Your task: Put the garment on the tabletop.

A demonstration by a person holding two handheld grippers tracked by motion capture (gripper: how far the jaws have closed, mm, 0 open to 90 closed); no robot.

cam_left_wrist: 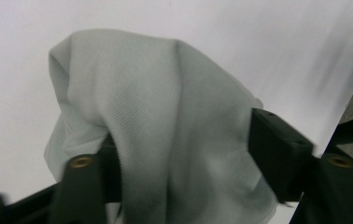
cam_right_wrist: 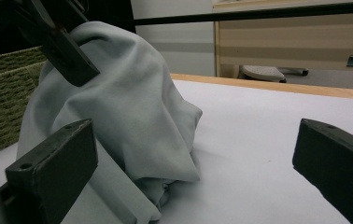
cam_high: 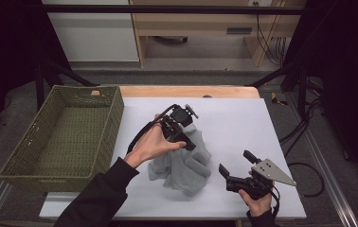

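A pale grey-green cloth (cam_high: 186,166) stands in a crumpled heap in the middle of the white table mat (cam_high: 243,118). My left gripper (cam_high: 186,139) is at the top of the heap, pointing down into it. In the left gripper view the cloth (cam_left_wrist: 165,107) hangs between the two jaws of the left gripper (cam_left_wrist: 184,154), which stand apart and do not pinch it. One of its fingers (cam_right_wrist: 67,51) rests against the cloth's (cam_right_wrist: 132,107) upper left in the right gripper view. My right gripper (cam_high: 235,162) sits low to the right of the heap, open, with nothing between its jaws (cam_right_wrist: 193,163).
A green woven basket (cam_high: 113,118) stands at the left of the mat, and its wall (cam_right_wrist: 2,93) rises just behind the cloth. The wooden table edge (cam_high: 186,91) runs along the back. Black frame bars and cables lie beyond the table at the right.
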